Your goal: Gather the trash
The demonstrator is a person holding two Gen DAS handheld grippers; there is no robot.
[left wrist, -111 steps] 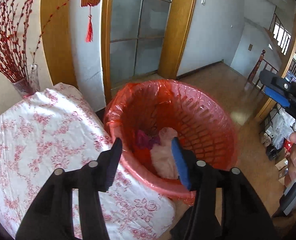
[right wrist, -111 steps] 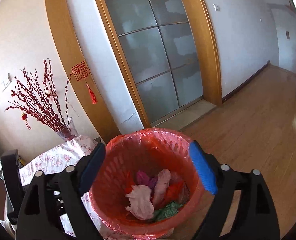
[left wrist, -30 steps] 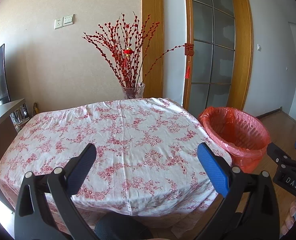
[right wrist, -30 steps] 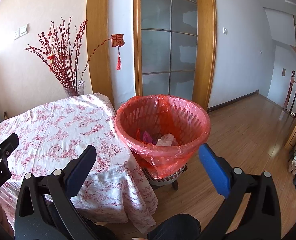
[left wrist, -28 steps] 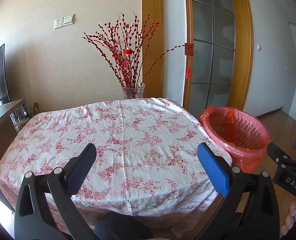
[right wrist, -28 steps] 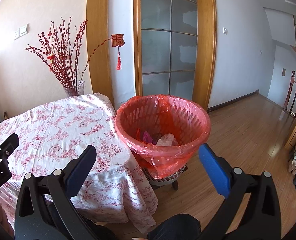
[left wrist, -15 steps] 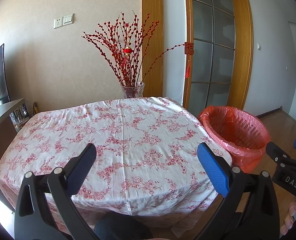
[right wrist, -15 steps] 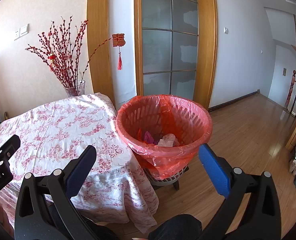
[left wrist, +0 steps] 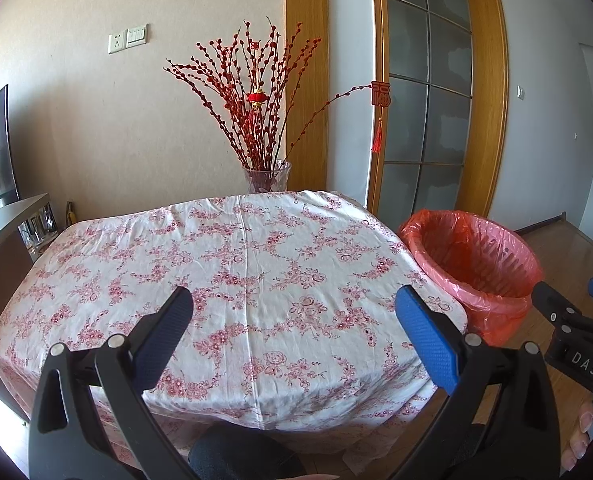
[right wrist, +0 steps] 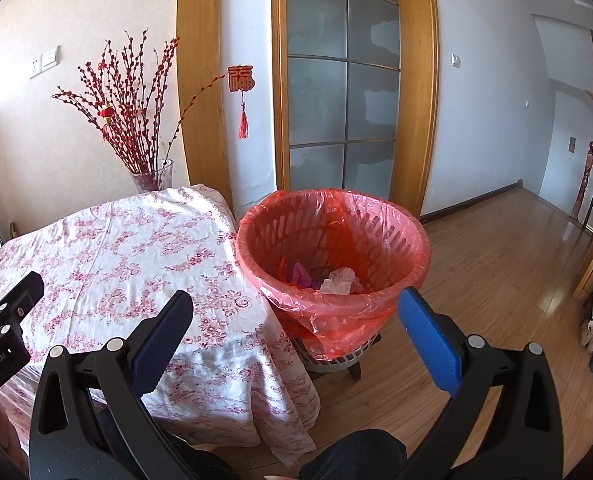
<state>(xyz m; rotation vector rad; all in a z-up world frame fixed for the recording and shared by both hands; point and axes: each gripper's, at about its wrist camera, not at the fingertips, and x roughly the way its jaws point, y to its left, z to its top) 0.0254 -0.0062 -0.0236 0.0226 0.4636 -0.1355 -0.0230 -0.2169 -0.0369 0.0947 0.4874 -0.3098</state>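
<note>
**A:** What is held between the fingers?

**B:** Nothing is held. The left gripper (left wrist: 294, 312) is seen with its black, blue-padded fingers (left wrist: 426, 338) spread wide apart, and the right gripper (right wrist: 296, 314) is spread the same way. Both are held low, at the near edge of the tabletop.

**A:** What is found just beyond them?

**B:** A tabletop draped in a white cloth printed with pink flowers (left wrist: 240, 272) is seen ahead of the left gripper. No loose litter can be made out on it. A clear glass vase of red budded branches (left wrist: 266, 176) is placed at its far edge, against the wall.

**A:** And where is the trash?

**B:** It is gathered in a round slatted plastic basket lined with a thin red plastic bag (right wrist: 380, 312), set just beside the tabletop's right edge, on a low stand over the wooden floor (right wrist: 496, 272). Crumpled pieces of white, pink and red plastic film (right wrist: 338, 280) are seen at the bottom.

**A:** How would such pieces be expected to handle?

**B:** They are judged to be very light, soft and slippery, easily crushed but not breakable. A raised crumple or fold would best be pinched. The liner itself is judged thin and easily torn, so its rolled rim would be the safer hold.
</note>
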